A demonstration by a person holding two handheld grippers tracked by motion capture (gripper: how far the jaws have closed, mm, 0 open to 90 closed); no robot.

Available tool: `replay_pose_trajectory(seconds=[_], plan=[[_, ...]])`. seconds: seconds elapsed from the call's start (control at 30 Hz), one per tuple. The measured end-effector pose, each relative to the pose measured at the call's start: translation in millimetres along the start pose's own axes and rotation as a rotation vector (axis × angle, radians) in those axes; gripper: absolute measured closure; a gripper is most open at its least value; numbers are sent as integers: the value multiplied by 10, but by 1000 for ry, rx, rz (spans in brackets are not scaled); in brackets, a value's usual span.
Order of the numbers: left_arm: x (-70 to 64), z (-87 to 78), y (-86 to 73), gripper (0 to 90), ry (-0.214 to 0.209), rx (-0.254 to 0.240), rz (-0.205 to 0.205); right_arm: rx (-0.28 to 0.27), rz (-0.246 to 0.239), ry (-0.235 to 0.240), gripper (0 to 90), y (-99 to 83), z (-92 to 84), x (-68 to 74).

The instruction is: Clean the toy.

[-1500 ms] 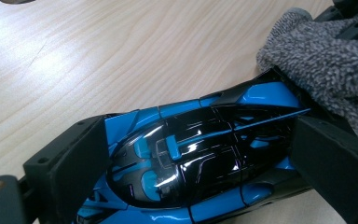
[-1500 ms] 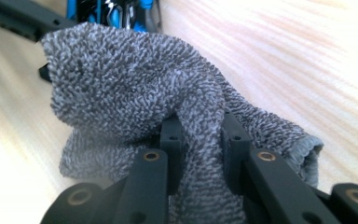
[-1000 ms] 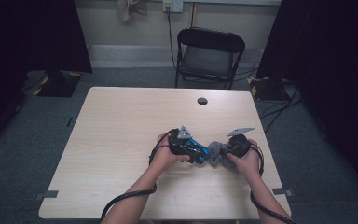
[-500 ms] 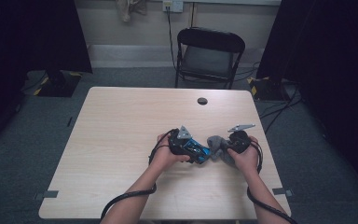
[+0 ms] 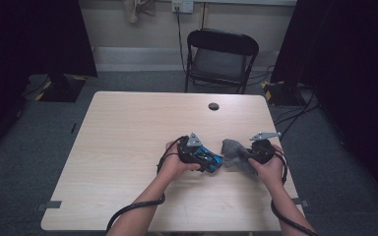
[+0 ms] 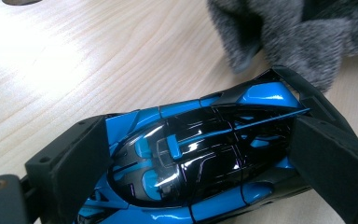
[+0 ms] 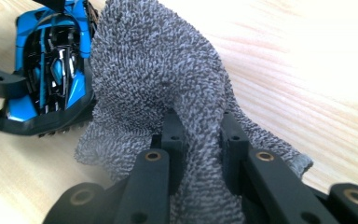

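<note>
Right gripper [image 7: 198, 135]: clamped narrow on grey cloth [image 7: 163, 74], cloth edge touching rear of blue toy car [image 6: 191, 158]. Left gripper [image 6: 200, 163]: closed on car's sides, holding it on table [image 5: 128, 142], near right of centre. Possible trouble: cloth snagging on rear wing, tugging car askew between the jaws; thin wing bending under hard wiping.

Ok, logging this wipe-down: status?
Left gripper shut on toy car. Right gripper shut on grey cloth, beside the car's rear. Nothing in the way.
</note>
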State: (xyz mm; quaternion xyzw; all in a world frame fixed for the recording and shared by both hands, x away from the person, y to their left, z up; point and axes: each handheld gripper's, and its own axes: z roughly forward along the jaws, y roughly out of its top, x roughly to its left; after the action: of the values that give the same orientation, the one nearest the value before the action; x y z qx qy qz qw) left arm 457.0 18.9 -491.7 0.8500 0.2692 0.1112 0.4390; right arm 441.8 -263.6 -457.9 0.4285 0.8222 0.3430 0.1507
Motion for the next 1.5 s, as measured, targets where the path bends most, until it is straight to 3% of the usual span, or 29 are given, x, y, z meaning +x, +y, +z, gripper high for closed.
replay_pose_trajectory(seconds=[0.37, 0.9, 1.17, 1.37, 1.5], plan=[[13, 1, 24, 54, -3, 16, 1, -29, -26, 38, 771, -94, -241, 70], [24, -4, 47, 62, -9, 36, 4, -18, -108, 128, 770, -227, -416, 329], [17, -4, 40, 62, -7, 30, -1, -4, -142, 196, 769, -358, -379, 528], [17, -4, 43, 62, -6, 34, 0, 12, -197, 256, 769, -391, -332, 757], [11, -2, 42, 62, -7, 30, 0, 50, -218, 266, 768, -383, -220, 827]])
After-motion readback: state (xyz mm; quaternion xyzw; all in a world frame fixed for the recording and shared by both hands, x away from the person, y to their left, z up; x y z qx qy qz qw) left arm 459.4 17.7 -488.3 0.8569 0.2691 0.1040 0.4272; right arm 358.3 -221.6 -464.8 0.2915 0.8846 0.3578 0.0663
